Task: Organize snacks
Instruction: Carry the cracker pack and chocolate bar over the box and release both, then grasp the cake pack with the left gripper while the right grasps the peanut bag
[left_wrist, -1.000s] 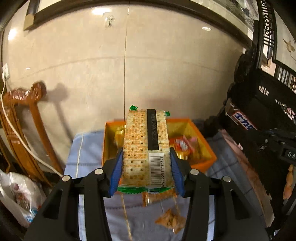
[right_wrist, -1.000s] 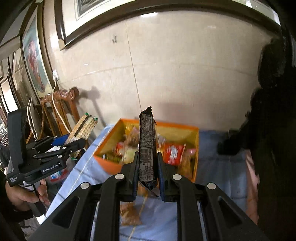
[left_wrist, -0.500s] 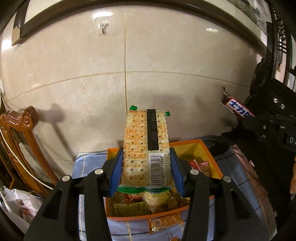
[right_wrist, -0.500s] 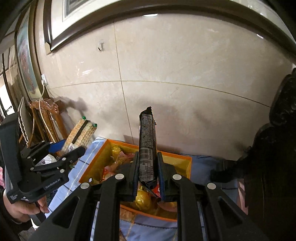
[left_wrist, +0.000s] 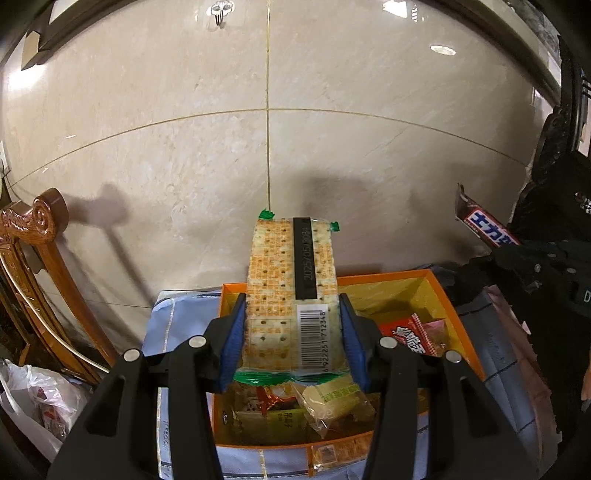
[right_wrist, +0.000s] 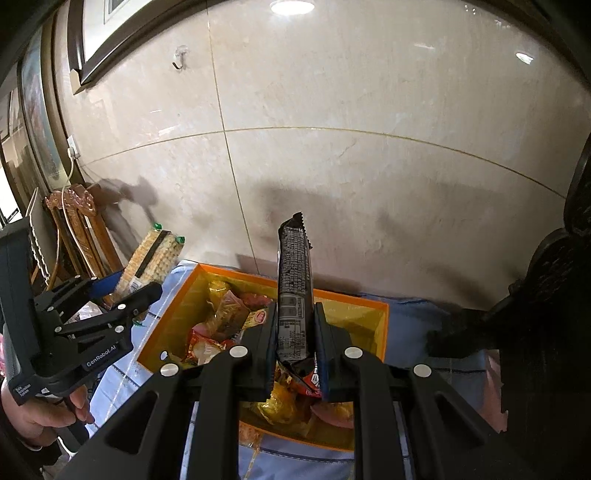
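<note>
My left gripper (left_wrist: 291, 332) is shut on a pack of crackers (left_wrist: 288, 291) with green ends and a barcode, held over the near left part of an orange box (left_wrist: 391, 276). In the right wrist view that gripper (right_wrist: 127, 291) and the cracker pack (right_wrist: 153, 254) hang at the box's left side. My right gripper (right_wrist: 295, 347) is shut on a dark chocolate bar (right_wrist: 293, 284), upright above the orange box (right_wrist: 177, 295). The box holds several wrapped snacks (right_wrist: 221, 317). The bar's end (left_wrist: 484, 225) shows at the right of the left wrist view.
The box sits on a light blue cloth (left_wrist: 177, 317) against a tiled wall (left_wrist: 332, 147). A carved wooden chair (left_wrist: 40, 266) and a plastic bag (left_wrist: 40, 398) stand at left. Dark furniture (right_wrist: 554, 314) rises at right. A loose snack (left_wrist: 332, 452) lies before the box. A hand (right_wrist: 33, 413) holds the left gripper.
Both grippers have moved forward toward the wall with their snacks, so the orange box now lies beneath them. Neither grip has changed.
</note>
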